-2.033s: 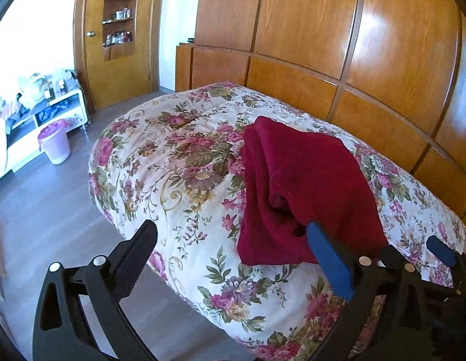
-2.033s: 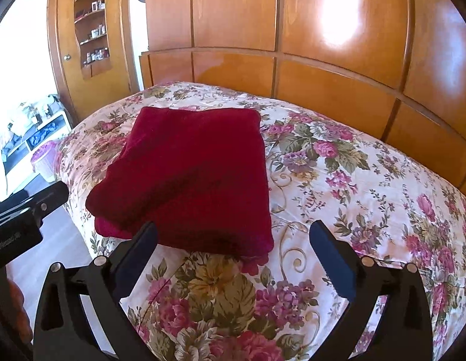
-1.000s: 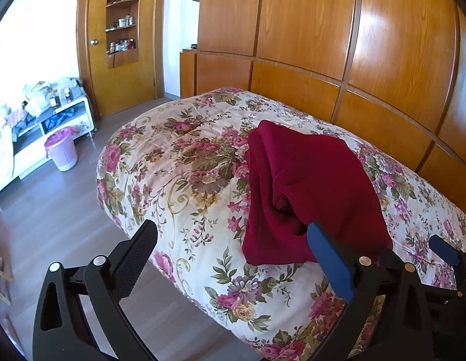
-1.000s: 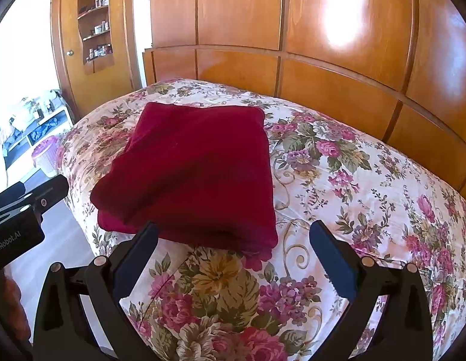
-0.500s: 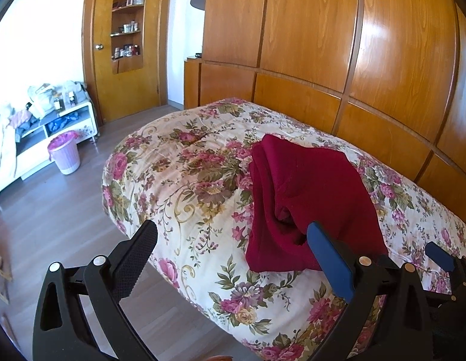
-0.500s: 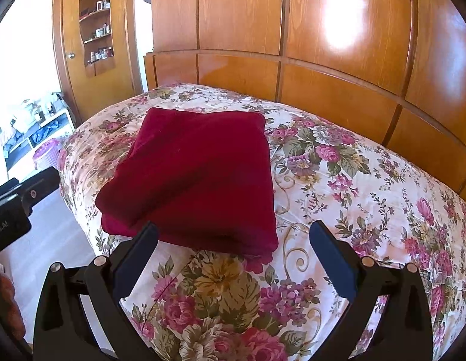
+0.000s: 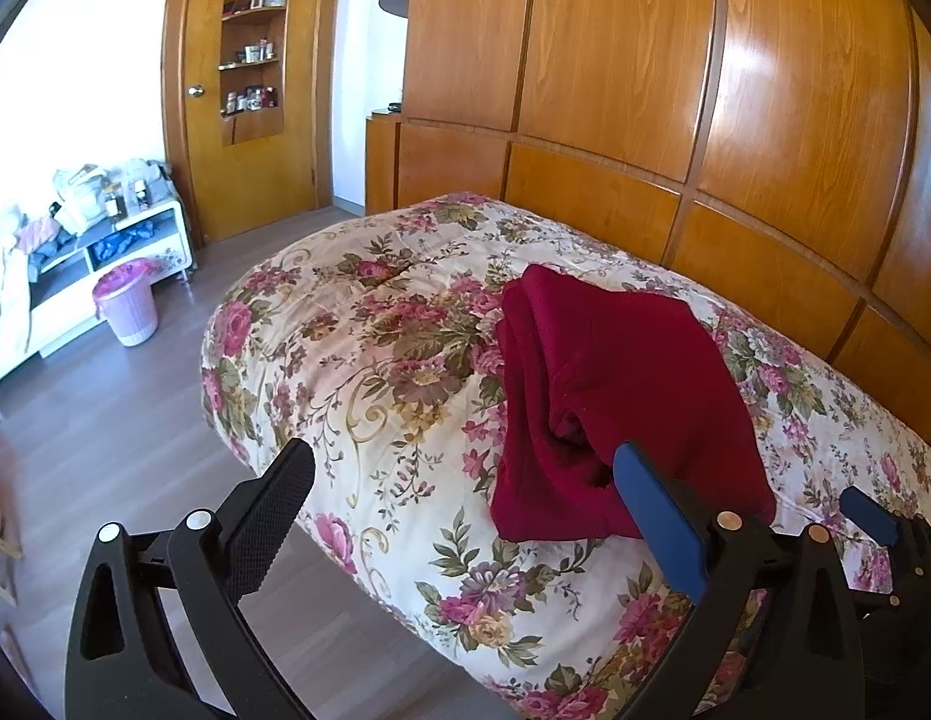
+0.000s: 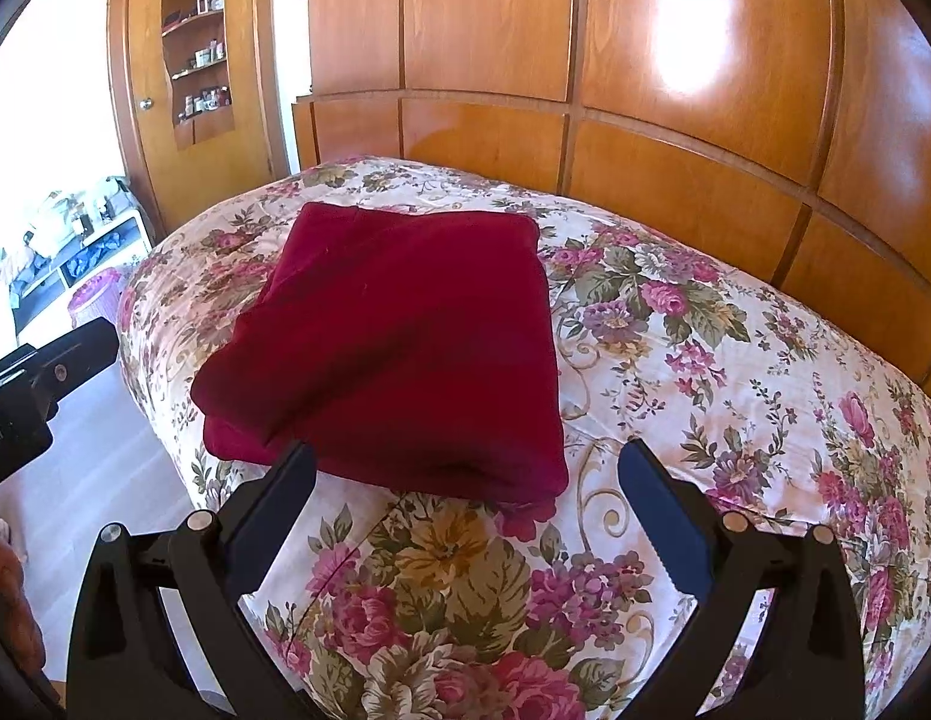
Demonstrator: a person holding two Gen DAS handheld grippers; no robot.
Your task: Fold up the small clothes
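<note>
While the red cloth (image 8: 399, 348) lies folded on the bed (image 8: 675, 360), both tools, left (image 7: 465, 498) and right (image 8: 465, 480), hang spread wide and hold nothing. If one bumps the near edge, the loose layers could slide apart.

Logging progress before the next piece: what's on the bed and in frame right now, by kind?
Folded dark red garment: 1
Floral bedspread: 1
Open grippers, left gripper and right gripper: 2
Pink wastebasket: 1
Total: 5
</note>
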